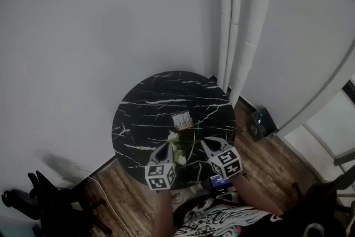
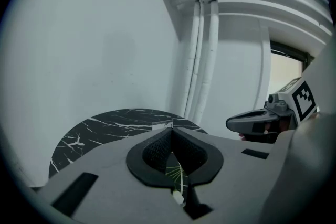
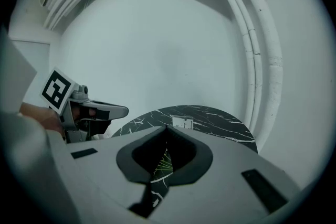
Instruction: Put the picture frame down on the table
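A small picture frame (image 1: 182, 120) stands upright near the middle of the round black marble table (image 1: 144, 114). It shows as a pale rectangle just past the jaw tips in the left gripper view (image 2: 163, 125) and the right gripper view (image 3: 182, 123). My left gripper (image 1: 168, 148) and right gripper (image 1: 206, 145) hover side by side over the table's near edge, short of the frame. Both are shut with nothing held between them. A sprig of white flowers with green leaves (image 1: 177, 148) lies between them, and its leaves (image 2: 176, 171) show through the jaw openings.
White pipes (image 1: 233, 19) run down the wall behind the table's far right. A dark box (image 1: 262, 122) sits on the wood floor to the right. A black chair base (image 1: 33, 197) stands at the lower left. The other gripper (image 2: 262, 120) shows at each view's side.
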`<state>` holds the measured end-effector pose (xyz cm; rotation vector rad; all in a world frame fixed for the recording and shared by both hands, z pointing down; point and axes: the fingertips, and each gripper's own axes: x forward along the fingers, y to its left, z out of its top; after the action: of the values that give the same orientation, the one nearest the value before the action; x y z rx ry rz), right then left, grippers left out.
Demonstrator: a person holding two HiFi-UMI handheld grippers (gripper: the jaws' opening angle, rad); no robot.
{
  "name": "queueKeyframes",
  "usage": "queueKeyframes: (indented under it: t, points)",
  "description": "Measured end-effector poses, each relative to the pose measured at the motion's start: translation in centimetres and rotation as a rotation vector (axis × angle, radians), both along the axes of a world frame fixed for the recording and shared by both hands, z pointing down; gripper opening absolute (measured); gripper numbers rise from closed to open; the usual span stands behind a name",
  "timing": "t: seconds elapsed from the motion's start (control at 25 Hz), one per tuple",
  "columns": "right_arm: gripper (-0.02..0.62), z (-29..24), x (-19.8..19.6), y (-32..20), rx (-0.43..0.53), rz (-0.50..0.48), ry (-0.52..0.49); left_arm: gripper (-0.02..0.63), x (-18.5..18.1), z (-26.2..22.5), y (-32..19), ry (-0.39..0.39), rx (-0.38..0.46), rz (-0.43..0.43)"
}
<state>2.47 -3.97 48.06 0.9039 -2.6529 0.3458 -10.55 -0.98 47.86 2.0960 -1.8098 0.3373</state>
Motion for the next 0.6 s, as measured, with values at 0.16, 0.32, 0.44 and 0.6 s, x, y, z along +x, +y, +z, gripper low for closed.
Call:
queueKeyframes:
  t: [0.16, 0.32, 0.44, 0.6]
  points:
    - [0.018, -0.5, 1.1, 1.3, 0.002, -0.005, -0.016, 0.014, 1.0, -0.3, 2.1, 0.009, 0.014, -0.024]
    - [0.017, -0.9, 1.1, 2.9, 0.017, -0.037, -0.029, 0.014, 1.7, -0.4, 3.1, 0.006, 0.034, -0.043]
    - [0.017, -1.1, 1.7, 3.8, 0.045, -0.058, -0.011, 0.014, 2.8, -0.8, 3.6, 0.005, 0.048, -0.044]
    - [0.017, -1.3, 2.4, 4.3, 0.058, -0.059, -0.008, 0.014, 4.0, -1.3, 4.5, -0.049, 0.068, -0.01]
